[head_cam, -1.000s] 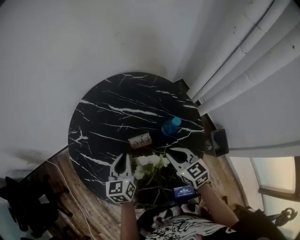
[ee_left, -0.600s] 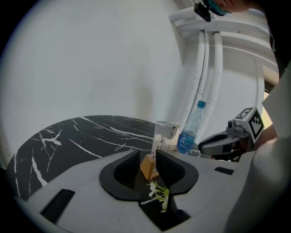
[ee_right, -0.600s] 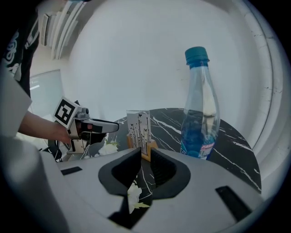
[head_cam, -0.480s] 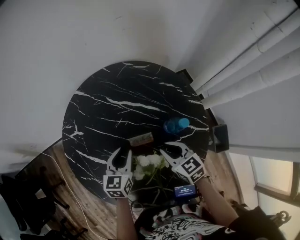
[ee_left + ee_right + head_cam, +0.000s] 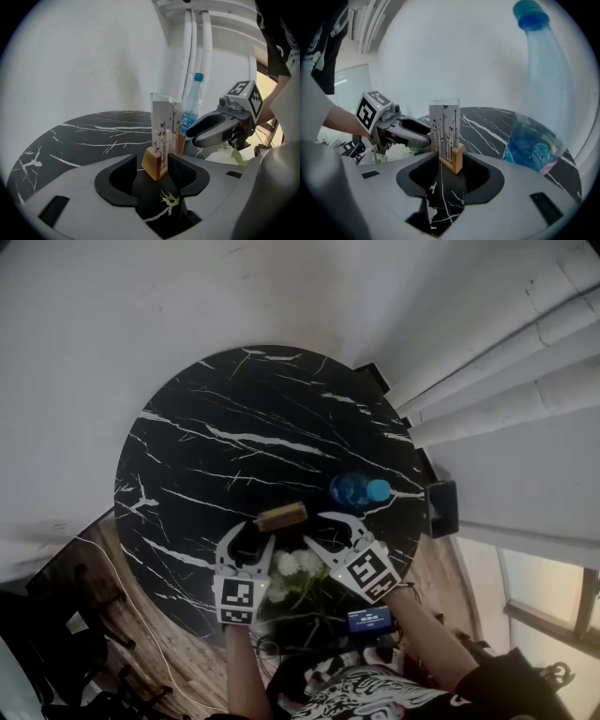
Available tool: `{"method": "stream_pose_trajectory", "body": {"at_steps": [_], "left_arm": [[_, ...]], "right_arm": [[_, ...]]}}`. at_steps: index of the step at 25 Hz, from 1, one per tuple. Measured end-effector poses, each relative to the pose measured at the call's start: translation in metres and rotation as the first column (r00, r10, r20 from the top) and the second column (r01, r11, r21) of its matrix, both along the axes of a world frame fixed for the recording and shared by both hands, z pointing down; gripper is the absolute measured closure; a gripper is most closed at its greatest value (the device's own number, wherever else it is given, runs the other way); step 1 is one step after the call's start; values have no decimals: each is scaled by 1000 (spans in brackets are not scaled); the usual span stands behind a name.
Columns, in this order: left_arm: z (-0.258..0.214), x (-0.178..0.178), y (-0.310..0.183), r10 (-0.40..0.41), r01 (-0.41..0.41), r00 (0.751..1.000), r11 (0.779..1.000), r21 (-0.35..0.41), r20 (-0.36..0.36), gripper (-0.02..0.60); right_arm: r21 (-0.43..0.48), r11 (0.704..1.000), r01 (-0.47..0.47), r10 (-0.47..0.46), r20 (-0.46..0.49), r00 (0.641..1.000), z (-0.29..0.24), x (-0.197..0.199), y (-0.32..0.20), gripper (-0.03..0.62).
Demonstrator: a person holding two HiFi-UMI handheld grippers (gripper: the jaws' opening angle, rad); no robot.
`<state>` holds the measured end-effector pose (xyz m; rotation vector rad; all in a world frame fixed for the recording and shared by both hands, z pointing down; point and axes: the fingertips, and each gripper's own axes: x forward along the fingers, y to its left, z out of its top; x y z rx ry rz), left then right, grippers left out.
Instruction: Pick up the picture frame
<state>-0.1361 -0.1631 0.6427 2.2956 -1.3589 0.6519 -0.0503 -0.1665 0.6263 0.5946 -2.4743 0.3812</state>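
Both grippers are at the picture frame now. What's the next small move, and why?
Probably ease both in slightly, then close. The left gripper and right gripper have just been opening their jaws; each has one end of the picture frame between its tips only, not yet gripped. It stands upright on the table, so a shallow pinch might tip it.

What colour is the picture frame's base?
Light tan wood; the frame base shows best in the left gripper view.
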Motion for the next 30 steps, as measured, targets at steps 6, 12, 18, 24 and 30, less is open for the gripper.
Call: {"method": "stream_pose_trajectory", "body": {"at_steps": [6,12,18,24,30], "left_arm": [[5,2,-8,11,-9,999,1000,30,-42,377],[10,4,-9,39,-36,995,999,39,-91,377],[13,7,-10,54,-52,995,998,24,-88,377],[19,10,-9,97,-97,995,995,-9,-37,385],[20,9,-10,75,-77,996,997,-32,-46,416]], "right_arm": [[110,994,-12,17,-43,999,8,-11,-10,448],[107,994,-22,28,-52,998,20,-15,-14,448],[93,996,-15,19,-38,999,26,-18,-19,448],[76,997,-9,12,-37,999,34,-22,-21,448],[66,998,-7,9,-29,1000,34,-22,-21,448]]}}
